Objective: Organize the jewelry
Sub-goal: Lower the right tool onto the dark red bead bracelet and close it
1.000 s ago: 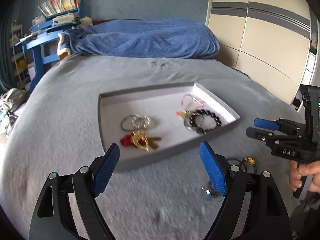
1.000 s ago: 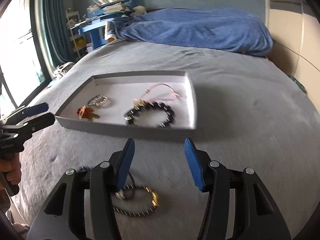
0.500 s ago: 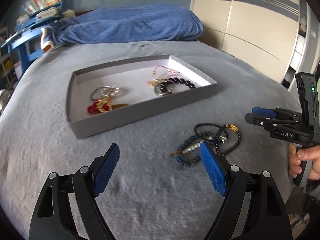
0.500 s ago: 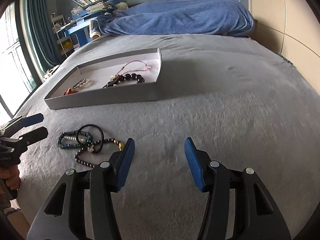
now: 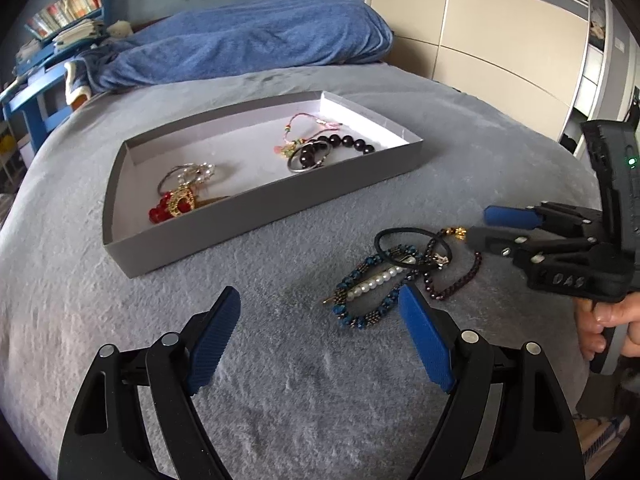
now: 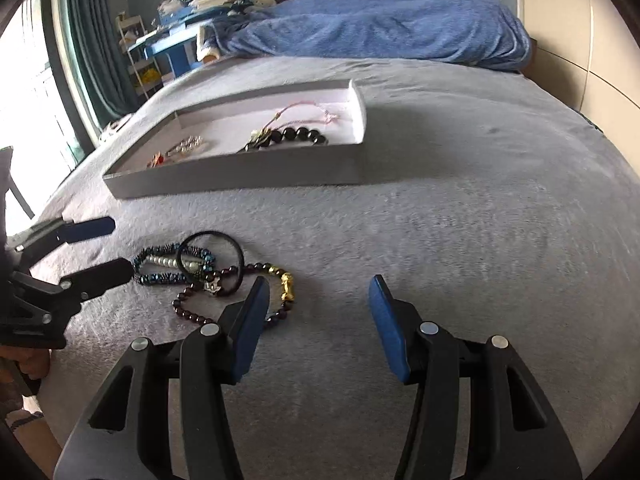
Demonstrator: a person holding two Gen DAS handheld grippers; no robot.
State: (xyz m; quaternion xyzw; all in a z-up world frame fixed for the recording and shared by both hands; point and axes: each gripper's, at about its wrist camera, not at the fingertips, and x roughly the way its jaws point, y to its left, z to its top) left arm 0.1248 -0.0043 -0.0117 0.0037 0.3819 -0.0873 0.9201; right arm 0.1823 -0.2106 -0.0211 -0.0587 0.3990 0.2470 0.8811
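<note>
Currently the tangled pile of bracelets (image 5: 404, 272) lies loose on the grey bedspread (image 5: 280, 380), just in front of the grey tray (image 5: 256, 216) and apart from it. I judge the pieces light, limp and prone to snag: a blue beaded bracelet (image 5: 360, 312) with a pearl bar across it, a black elastic loop (image 6: 210, 256) lying over it, and a dark garnet strand (image 6: 192, 308) with a gold charm (image 6: 287, 287) threaded through the loop. Lifting one piece would likely drag the others. The safest hold, in my judgement, is a free arc of the garnet strand on the side away from the tray, or the outer edge of the blue bracelet.

My left gripper (image 5: 320, 336) is spread wide and empty, angled down, its right finger just beside the blue bracelet. My right gripper (image 6: 316, 312) also slopes down, jaws closing with nothing between them, its left finger close to the gold charm. The tray already holds several pieces.
</note>
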